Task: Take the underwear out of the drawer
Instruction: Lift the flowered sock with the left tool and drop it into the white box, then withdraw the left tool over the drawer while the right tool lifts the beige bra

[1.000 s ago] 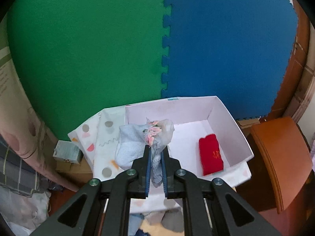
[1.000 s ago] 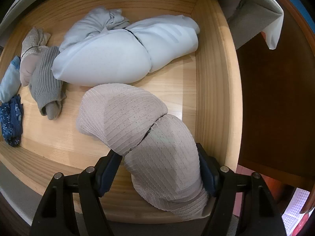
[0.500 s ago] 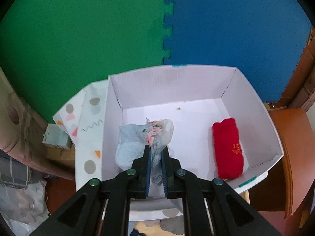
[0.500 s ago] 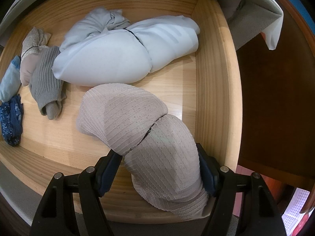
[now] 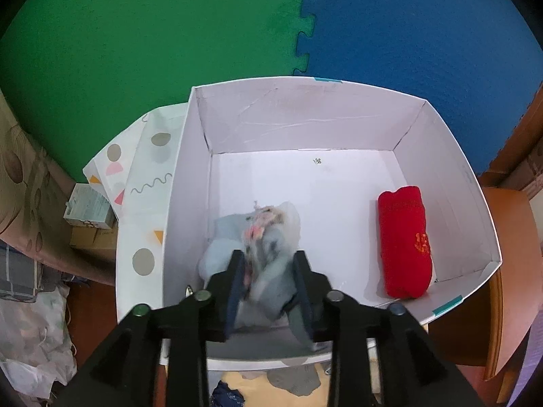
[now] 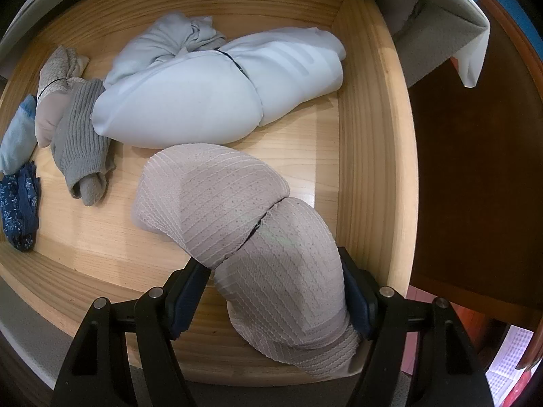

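Observation:
In the left wrist view, my left gripper (image 5: pixel 269 271) hangs over a white cardboard box (image 5: pixel 190 156) with its jaws parted. A light blue-grey piece of underwear (image 5: pixel 268 237) with a pink trim sits blurred between the fingers, slipping down into the box. In the right wrist view, my right gripper (image 6: pixel 275 291) is closed around a beige ribbed folded underwear bundle (image 6: pixel 244 217) above the wooden drawer (image 6: pixel 370 135).
A red rolled garment (image 5: pixel 404 244) lies at the box's right side. The drawer holds a large pale blue bundle (image 6: pixel 217 84), a grey ribbed roll (image 6: pixel 81 142), a beige roll (image 6: pixel 54 91), a light blue piece (image 6: pixel 17 135) and a dark blue patterned piece (image 6: pixel 20 207).
The left gripper moved forward over the box and its jaws opened, releasing the blue-grey underwear. The right gripper and its beige bundle have stayed put.

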Action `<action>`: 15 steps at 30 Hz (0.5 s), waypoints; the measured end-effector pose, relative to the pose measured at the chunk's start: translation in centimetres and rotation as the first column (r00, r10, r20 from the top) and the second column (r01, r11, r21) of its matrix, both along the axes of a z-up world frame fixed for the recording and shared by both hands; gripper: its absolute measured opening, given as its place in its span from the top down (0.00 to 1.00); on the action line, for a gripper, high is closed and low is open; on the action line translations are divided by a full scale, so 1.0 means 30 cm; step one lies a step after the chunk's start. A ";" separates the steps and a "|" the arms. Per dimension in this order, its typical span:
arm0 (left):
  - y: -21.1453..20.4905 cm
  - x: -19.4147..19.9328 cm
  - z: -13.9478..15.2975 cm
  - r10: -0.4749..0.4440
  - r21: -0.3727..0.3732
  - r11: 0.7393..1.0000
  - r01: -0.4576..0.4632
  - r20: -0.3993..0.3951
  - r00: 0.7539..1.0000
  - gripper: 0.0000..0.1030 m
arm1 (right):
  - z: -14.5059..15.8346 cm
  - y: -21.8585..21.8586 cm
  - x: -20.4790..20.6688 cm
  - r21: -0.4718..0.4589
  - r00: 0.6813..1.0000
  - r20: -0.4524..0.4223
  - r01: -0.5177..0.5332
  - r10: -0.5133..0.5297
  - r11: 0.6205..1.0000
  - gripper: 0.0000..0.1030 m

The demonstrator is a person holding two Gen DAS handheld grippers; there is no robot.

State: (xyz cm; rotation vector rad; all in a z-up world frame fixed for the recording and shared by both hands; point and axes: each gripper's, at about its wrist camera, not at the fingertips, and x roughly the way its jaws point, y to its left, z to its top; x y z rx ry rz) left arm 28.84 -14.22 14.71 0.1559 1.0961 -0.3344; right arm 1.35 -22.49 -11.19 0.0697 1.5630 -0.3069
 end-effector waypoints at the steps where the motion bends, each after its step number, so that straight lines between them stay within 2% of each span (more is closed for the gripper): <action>1: 0.002 -0.002 0.004 -0.001 -0.008 1.000 0.001 -0.003 1.000 0.64 | 0.000 0.000 0.000 0.000 1.000 0.000 0.000 0.000 1.000 0.33; 2: 0.004 -0.005 0.009 -0.006 -0.019 1.000 0.005 -0.009 1.000 0.59 | 0.000 0.000 0.000 0.000 1.000 0.000 0.001 -0.001 1.000 0.33; 5: 0.005 -0.021 0.032 -0.018 -0.024 1.000 0.018 -0.010 1.000 0.53 | 0.000 0.002 0.002 -0.001 1.000 -0.001 0.000 0.000 1.000 0.33; 15: 0.078 -0.098 0.168 -0.032 -0.058 0.998 0.036 0.066 0.997 0.50 | -0.004 0.012 0.010 0.000 1.000 -0.009 0.000 0.000 1.000 0.33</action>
